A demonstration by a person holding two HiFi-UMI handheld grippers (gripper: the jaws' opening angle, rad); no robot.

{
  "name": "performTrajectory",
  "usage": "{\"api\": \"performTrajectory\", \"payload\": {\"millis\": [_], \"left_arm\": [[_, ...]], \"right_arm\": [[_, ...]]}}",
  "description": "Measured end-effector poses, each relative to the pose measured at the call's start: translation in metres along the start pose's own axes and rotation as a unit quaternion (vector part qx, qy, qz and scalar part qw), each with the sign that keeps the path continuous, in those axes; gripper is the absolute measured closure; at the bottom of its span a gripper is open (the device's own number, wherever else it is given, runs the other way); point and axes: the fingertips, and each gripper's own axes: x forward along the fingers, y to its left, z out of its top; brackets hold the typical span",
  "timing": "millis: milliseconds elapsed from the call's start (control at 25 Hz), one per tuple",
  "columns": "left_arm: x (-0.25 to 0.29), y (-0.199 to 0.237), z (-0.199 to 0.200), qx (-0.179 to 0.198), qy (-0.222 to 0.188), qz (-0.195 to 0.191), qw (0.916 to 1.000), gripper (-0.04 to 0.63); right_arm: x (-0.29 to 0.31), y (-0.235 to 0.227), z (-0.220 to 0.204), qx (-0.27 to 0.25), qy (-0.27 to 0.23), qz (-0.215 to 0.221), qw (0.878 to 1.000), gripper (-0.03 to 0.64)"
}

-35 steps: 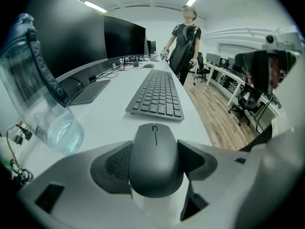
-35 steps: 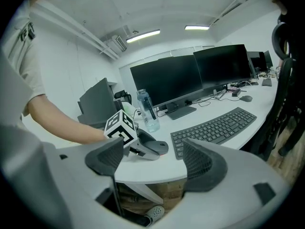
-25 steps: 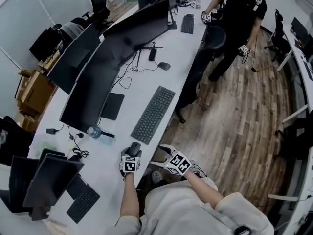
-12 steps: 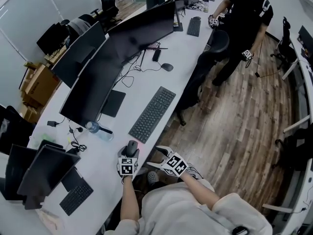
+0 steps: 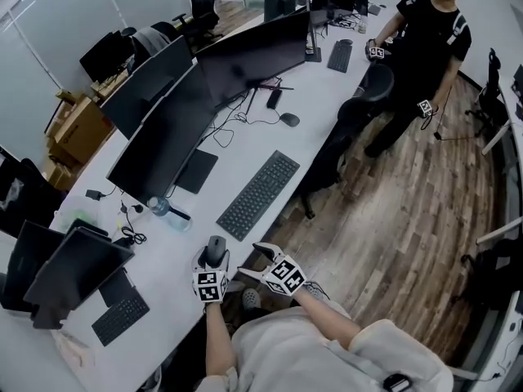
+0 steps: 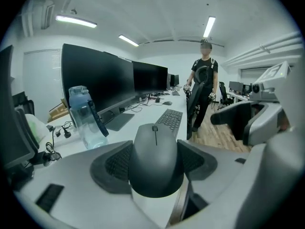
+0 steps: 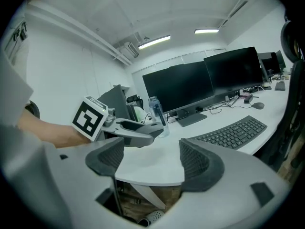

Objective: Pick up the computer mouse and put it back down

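A dark grey computer mouse (image 6: 155, 161) sits between the two pads of my left gripper (image 6: 153, 162), which is shut on its sides. In the head view the mouse (image 5: 216, 250) is near the front edge of the white desk (image 5: 176, 260), held by the left gripper (image 5: 215, 254). Whether it touches the desk I cannot tell. My right gripper (image 5: 255, 261) hovers off the desk edge to the right, open and empty. In the right gripper view its jaws (image 7: 152, 159) stand wide apart, with the left gripper (image 7: 138, 130) just ahead to the left.
A dark keyboard (image 5: 257, 194) lies just beyond the mouse, and a clear water bottle (image 5: 163, 212) lies to its left. Large monitors (image 5: 163, 141) line the back of the desk. A second mouse (image 5: 289, 120) lies farther along. A person (image 5: 417, 47) stands by an office chair (image 5: 359, 113).
The head view has shifted a little. Both grippers keep about the same places, and the left one stays shut on the mouse.
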Motion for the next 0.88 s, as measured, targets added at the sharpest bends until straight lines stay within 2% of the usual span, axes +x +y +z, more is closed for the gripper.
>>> {"api": "performTrajectory", "payload": {"millis": [320,720,880], "left_arm": [[-0.034,-0.002,0.022,-0.052,-0.049,0.041,0.9966,0.302],[-0.08,-0.014,0.03,-0.08,-0.085,0.072,0.9906,0.302],[-0.096,-0.011,0.032,-0.095,-0.102,0.082,0.9868,0.302]], "right_arm": [[0.013,0.016,0.001,-0.017,0.007,0.036,0.999,0.253],[0.017,0.026,0.004,-0.034,0.013,0.047,0.998,0.259],[0.016,0.026,0.004,-0.032,0.007,0.04,0.999,0.318]]}}
